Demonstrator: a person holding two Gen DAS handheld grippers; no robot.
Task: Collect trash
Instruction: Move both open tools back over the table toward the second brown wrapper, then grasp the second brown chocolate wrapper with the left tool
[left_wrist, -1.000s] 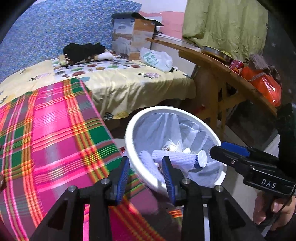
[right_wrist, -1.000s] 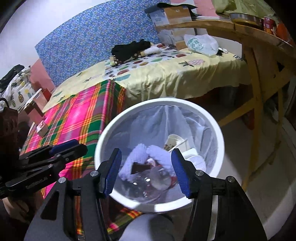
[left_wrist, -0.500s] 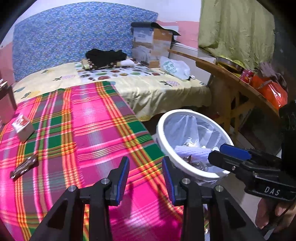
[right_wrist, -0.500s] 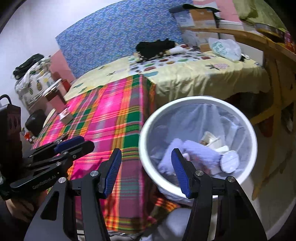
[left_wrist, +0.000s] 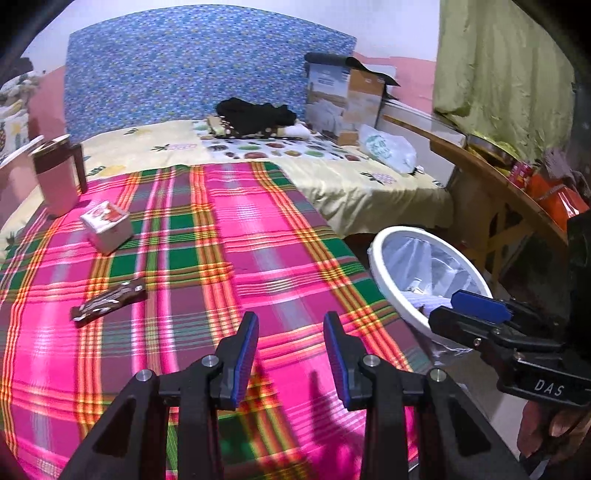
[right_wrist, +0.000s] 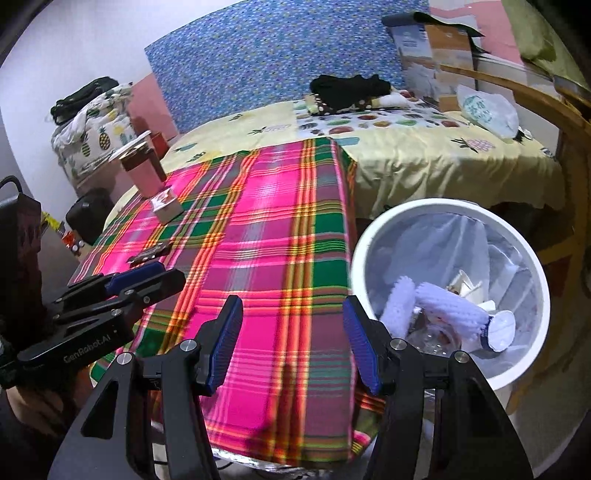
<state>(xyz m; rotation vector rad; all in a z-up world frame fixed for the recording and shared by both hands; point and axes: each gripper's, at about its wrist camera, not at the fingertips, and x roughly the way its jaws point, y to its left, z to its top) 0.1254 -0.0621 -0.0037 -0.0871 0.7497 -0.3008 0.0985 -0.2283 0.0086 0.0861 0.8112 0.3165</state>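
Note:
A white bin with a clear liner stands right of the plaid-covered table; it also shows in the left wrist view. Inside lie white foam sleeves, a clear bottle and paper scraps. A dark snack wrapper lies flat on the cloth, left of my left gripper, and shows small in the right wrist view. A small white and red box sits further back. My left gripper is open and empty above the cloth. My right gripper is open and empty over the table's near edge, left of the bin.
A pink jug stands at the table's far left. Behind is a bed with a yellow sheet, black clothes, a cardboard box and a plastic bag. A wooden table with red packets stands on the right.
Both grippers have swung left, away from above the bin and over the plaid cloth. The wrapper, box and jug have come into view. Both stay open and empty.

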